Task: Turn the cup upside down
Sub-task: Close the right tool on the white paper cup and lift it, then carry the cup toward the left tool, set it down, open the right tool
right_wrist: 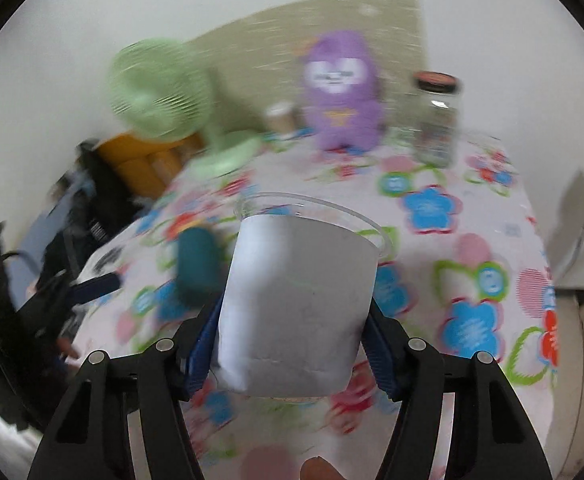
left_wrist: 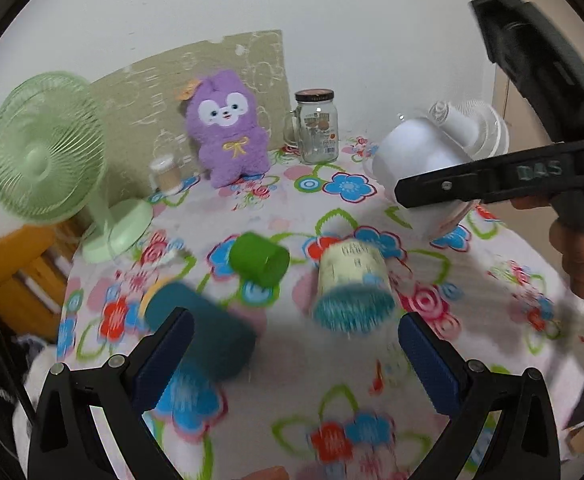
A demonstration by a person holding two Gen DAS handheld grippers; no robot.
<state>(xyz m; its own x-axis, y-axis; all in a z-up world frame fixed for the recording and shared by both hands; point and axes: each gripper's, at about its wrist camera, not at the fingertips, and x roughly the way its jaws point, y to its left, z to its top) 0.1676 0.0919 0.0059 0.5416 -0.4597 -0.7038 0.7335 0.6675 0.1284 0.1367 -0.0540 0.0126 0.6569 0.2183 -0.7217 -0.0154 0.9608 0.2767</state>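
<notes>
My right gripper point(right_wrist: 292, 332) is shut on a clear plastic cup with a white paper sleeve point(right_wrist: 298, 300), held above the table with its rim pointing away and a little up. In the left wrist view the same cup point(left_wrist: 416, 168) hangs tilted in the right gripper point(left_wrist: 428, 192) at the table's right side. My left gripper point(left_wrist: 296, 344) is open and empty, low over the near part of the table. A dark teal cup point(left_wrist: 204, 332) lies on its side just by its left finger. A paper cup with a blue base point(left_wrist: 350, 284) and a green cup point(left_wrist: 260, 258) lie ahead of it.
The round table has a flowered cloth point(left_wrist: 432, 380). At its back stand a green fan point(left_wrist: 48, 152), a purple plush toy point(left_wrist: 226, 128), a glass jar with a lid point(left_wrist: 318, 128), a small lidded cup point(left_wrist: 166, 174) and a white fan point(left_wrist: 472, 124). An orange wooden chair point(left_wrist: 16, 264) stands at the left.
</notes>
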